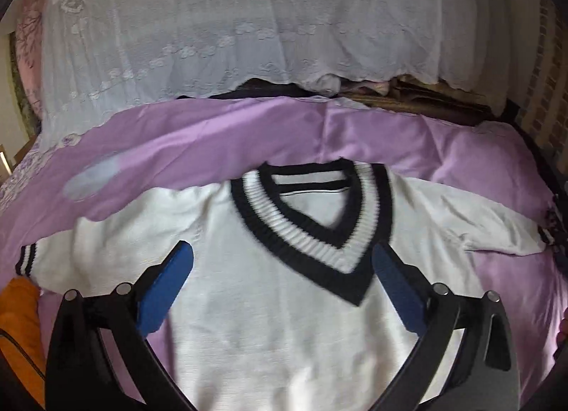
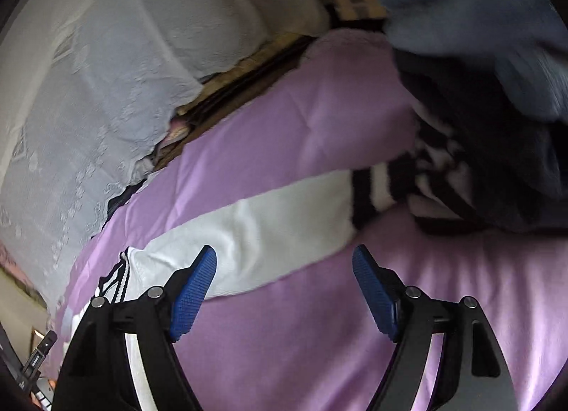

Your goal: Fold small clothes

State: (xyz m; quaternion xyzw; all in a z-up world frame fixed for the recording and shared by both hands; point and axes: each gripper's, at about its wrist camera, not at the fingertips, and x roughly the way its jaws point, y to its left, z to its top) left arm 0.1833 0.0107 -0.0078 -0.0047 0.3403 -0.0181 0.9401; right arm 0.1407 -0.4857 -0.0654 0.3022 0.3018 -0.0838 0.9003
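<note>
A small white knit sweater (image 1: 269,290) with a black-and-white V-neck collar (image 1: 312,230) lies flat, front up, on a purple sheet (image 1: 198,141). Its sleeves spread left and right, each with a striped cuff (image 1: 26,258). My left gripper (image 1: 282,262) is open and empty, hovering over the sweater's chest just below the collar. In the right wrist view my right gripper (image 2: 284,265) is open and empty above the sweater's right sleeve (image 2: 255,233), whose striped cuff (image 2: 376,191) points toward a pile of clothes.
A pile of dark, striped and light-blue clothes (image 2: 490,120) sits at the right of the sheet. A white lace cover (image 1: 230,27) drapes over bedding behind. An orange cloth (image 1: 19,325) lies at the left edge.
</note>
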